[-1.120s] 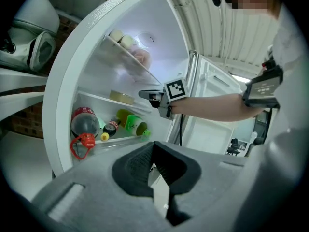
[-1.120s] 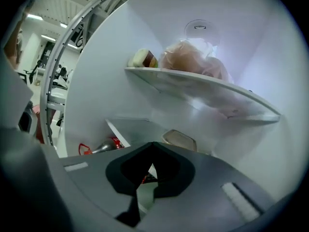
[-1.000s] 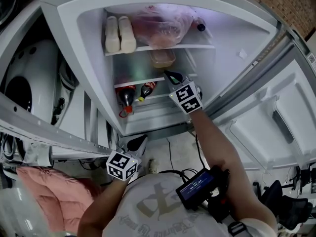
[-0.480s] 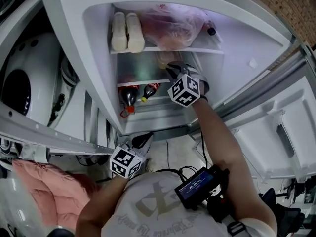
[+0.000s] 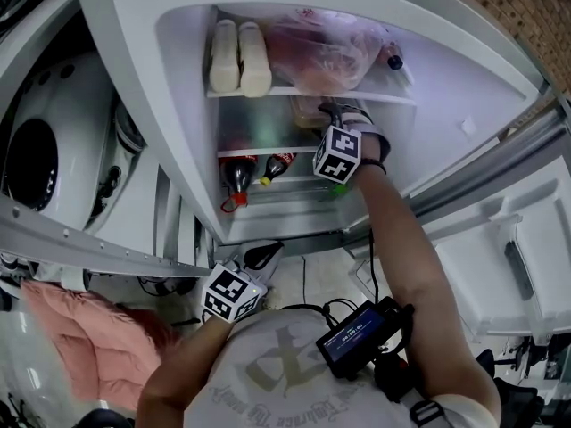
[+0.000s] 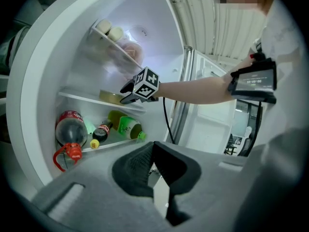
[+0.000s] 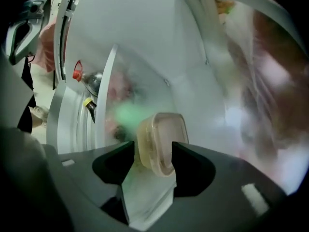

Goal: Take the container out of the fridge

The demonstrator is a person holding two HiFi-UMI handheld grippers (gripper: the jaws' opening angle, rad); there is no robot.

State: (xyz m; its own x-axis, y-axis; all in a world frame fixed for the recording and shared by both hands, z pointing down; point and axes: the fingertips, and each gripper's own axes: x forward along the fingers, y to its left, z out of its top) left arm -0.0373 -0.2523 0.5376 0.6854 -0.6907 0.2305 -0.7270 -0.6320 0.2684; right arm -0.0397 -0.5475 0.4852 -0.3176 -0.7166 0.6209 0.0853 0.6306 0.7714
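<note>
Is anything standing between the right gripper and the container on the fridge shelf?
Nothing visible does. The right gripper has just been opening its jaws, and the container sits between them, not yet gripped.

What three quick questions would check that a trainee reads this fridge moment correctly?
1. True or false: the left gripper is reaching inside the fridge.
2. What stands between the right gripper's jaws? A) cola bottle B) container C) plastic bag
3. Which level holds the container: top, middle or bottom?

Key:
1. False; it hangs shut outside, below the fridge.
2. B; the jaws have just been opening and stand on either side of the container without pressing on it.
3. The middle shelf.
</note>
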